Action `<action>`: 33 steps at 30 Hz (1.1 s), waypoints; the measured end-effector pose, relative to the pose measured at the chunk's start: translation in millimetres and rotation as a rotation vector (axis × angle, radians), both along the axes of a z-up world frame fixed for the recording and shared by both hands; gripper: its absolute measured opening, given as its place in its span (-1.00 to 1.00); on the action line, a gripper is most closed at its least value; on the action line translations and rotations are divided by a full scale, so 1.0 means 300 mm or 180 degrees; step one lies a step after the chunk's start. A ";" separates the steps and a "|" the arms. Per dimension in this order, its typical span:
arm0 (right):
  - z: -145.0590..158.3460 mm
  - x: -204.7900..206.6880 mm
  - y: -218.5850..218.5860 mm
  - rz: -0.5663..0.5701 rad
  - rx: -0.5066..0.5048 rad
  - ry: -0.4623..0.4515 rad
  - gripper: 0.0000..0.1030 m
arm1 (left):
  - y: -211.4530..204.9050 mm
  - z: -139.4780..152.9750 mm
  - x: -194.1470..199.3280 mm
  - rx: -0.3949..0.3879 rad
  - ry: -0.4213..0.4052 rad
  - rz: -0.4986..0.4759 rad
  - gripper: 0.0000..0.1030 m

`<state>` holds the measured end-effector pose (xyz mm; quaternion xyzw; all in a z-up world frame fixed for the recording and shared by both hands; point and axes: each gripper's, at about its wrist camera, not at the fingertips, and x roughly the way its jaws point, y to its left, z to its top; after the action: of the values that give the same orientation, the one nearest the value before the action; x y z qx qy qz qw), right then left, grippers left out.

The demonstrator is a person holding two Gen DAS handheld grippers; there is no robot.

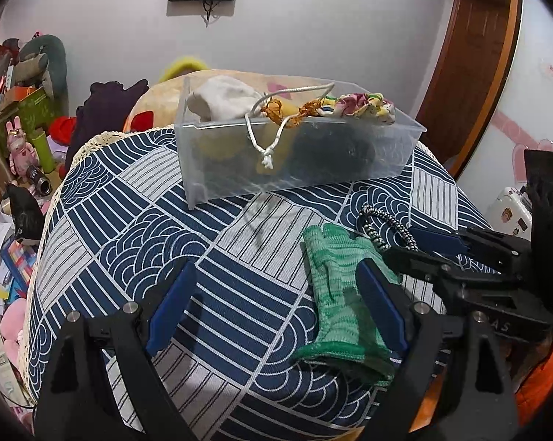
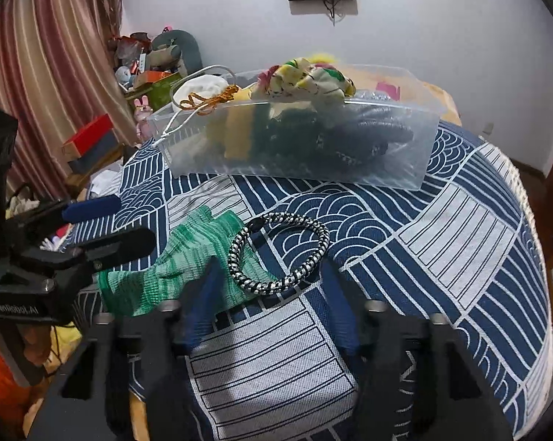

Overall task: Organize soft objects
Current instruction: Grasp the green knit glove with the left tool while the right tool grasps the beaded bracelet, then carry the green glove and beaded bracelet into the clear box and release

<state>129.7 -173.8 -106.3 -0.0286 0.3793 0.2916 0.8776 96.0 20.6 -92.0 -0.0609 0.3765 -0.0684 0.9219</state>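
green knit glove lying near, limp and light, beside braided cord loop on counter | left gripper and right gripper hovering, fingers released | judging cuff pinch best | clear bin waiting far.

Left gripper — jaws spread wide, blue pads facing one another, nothing between them; it is held low and level, pointing forward. Right gripper — jaws likewise parted and unloaded, angled slightly downward. The two are held side by side, close together, each visible at the edge of the other's view.
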 end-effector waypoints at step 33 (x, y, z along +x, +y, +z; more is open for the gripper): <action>0.084 -0.054 -0.118 -0.0316 0.0111 -0.0303 -0.67 | -0.171 -0.040 -0.003 -0.0063 0.0017 -0.0421 -0.29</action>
<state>113.5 -209.2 -81.1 -0.0083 0.3330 0.2526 0.9084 95.0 -30.7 -103.9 -0.0452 0.3815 -0.1327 0.9137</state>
